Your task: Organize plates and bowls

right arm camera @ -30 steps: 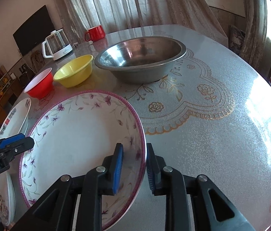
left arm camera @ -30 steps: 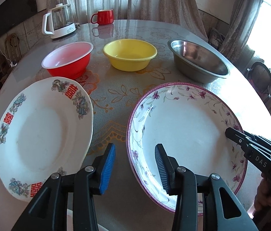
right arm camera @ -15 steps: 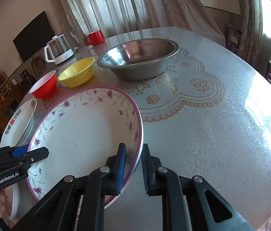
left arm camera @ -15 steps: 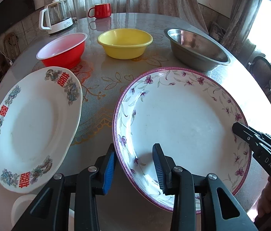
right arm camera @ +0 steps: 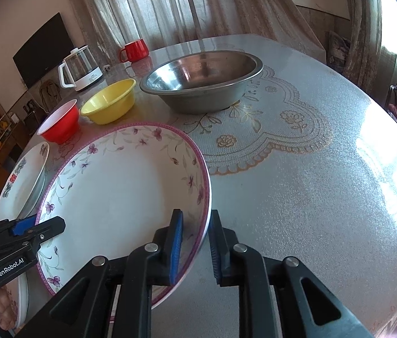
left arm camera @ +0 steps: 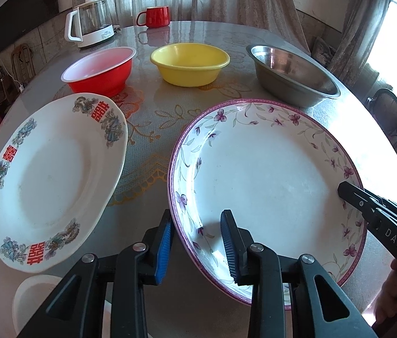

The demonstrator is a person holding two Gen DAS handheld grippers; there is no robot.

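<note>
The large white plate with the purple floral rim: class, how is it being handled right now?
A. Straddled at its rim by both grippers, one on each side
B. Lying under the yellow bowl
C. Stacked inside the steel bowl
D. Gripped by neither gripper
A: the large white plate with the purple floral rim has the left gripper and the right gripper each straddling its rim.

My black left gripper [right arm camera: 29, 226] hides part of the white plate with red characters [right arm camera: 24, 174]; a small white dish [left arm camera: 33, 301] runs off the frame's bottom edge
</note>
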